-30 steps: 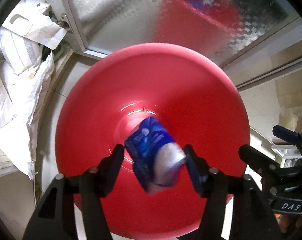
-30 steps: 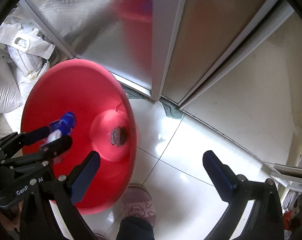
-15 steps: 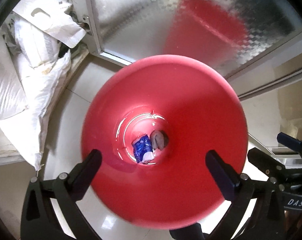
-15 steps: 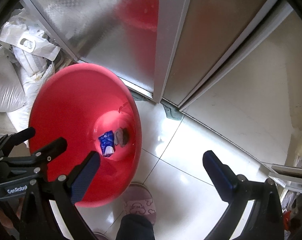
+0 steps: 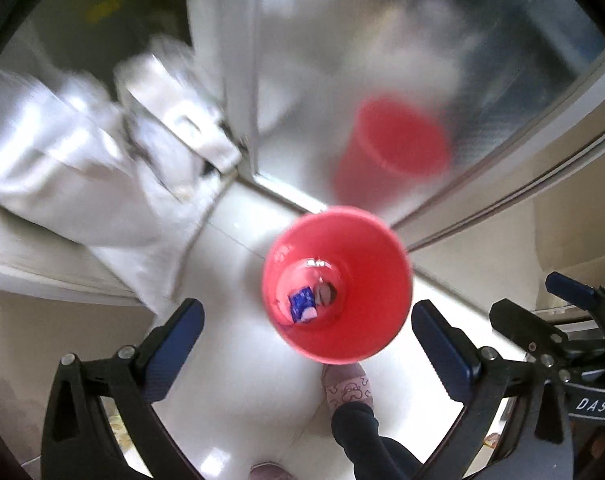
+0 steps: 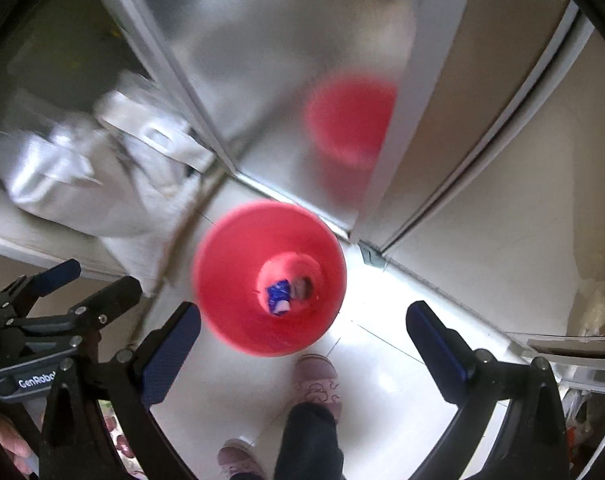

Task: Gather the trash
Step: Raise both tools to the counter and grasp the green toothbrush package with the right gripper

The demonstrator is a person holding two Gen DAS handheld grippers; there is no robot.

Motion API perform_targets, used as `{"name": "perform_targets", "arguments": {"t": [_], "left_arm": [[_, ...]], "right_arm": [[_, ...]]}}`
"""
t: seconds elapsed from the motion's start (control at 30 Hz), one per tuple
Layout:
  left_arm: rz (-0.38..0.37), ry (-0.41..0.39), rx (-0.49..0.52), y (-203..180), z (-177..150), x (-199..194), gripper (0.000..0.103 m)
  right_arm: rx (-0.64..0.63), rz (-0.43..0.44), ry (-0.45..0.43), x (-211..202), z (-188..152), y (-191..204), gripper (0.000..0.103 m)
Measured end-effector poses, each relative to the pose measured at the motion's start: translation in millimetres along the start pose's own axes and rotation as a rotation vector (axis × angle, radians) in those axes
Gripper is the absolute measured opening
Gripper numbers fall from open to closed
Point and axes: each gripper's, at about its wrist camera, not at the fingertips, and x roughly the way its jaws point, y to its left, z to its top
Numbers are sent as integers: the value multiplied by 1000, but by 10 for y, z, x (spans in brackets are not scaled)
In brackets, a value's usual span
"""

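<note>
Two pieces of trash lie side by side at the bottom of the red bin — a blue wrapper and, touching it on the right, a small grey scrap. The bin stands on the white floor, near the frosted door, which shows its blurred red reflection. White sacks are heaped to the bin's left.

The left gripper hangs high above the bin, pointing steeply down; its jaws gape wide with nothing between them, having just been opening. The right gripper also hangs above the bin, jaws spread wide and empty. A person's pink slipper and dark trouser leg stand just beside the bin — both views are blurred.
</note>
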Motion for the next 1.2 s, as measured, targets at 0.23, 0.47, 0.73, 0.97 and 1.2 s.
{"name": "perform_targets", "arguments": {"t": [0.23, 0.47, 0.73, 0.97, 1.2], "left_arm": [[-10, -132, 10, -37, 186, -1534, 103], [-67, -282, -14, 15, 315, -3014, 102], [-72, -339, -11, -72, 440, -4186, 102], [0, -391, 37, -200, 763, -4822, 102], [22, -368, -12, -285, 1375, -4771, 102]], "right_arm": [[-18, 25, -146, -1512, 70, 297, 102], [-27, 18, -257, -2788, 135, 538, 102], [-32, 8, -334, -4025, 184, 751, 103], [-44, 12, -401, -4745, 460, 751, 103], [-63, 59, -357, -4679, 1131, 616, 103]]}}
